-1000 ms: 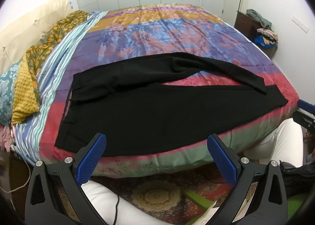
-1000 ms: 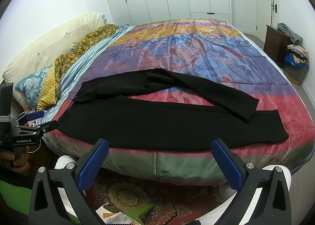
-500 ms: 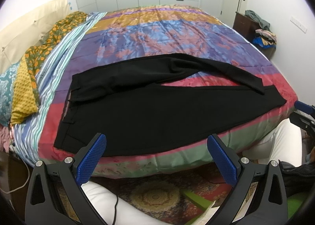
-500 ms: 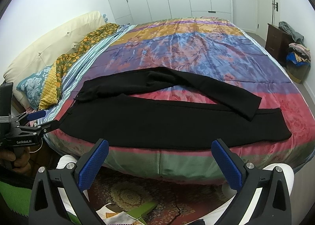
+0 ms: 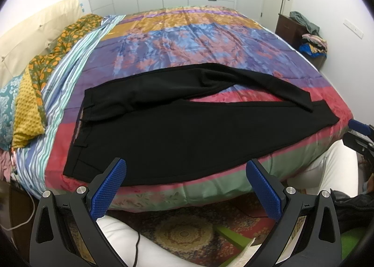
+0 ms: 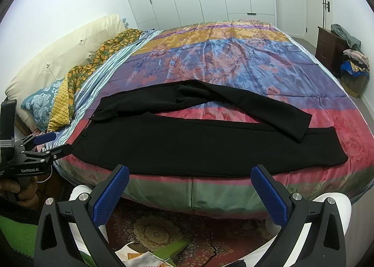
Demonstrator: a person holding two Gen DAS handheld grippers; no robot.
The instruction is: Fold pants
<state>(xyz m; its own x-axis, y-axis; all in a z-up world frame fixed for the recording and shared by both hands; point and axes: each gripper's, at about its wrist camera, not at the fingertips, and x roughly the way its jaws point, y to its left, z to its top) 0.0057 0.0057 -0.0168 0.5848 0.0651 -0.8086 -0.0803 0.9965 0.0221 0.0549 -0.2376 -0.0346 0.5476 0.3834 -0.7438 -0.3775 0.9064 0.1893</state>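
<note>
Black pants [image 5: 187,131] are lying flat across the bed [image 5: 210,40] near its front edge, waistband to the left, one leg crossing over the other's cuff. L gripper [image 5: 185,183] is hovering w/ fingers spread wide, holding nothing. R gripper [image 6: 190,187] is likewise gaping wide, off the bed edge, not touching fabric.
</note>
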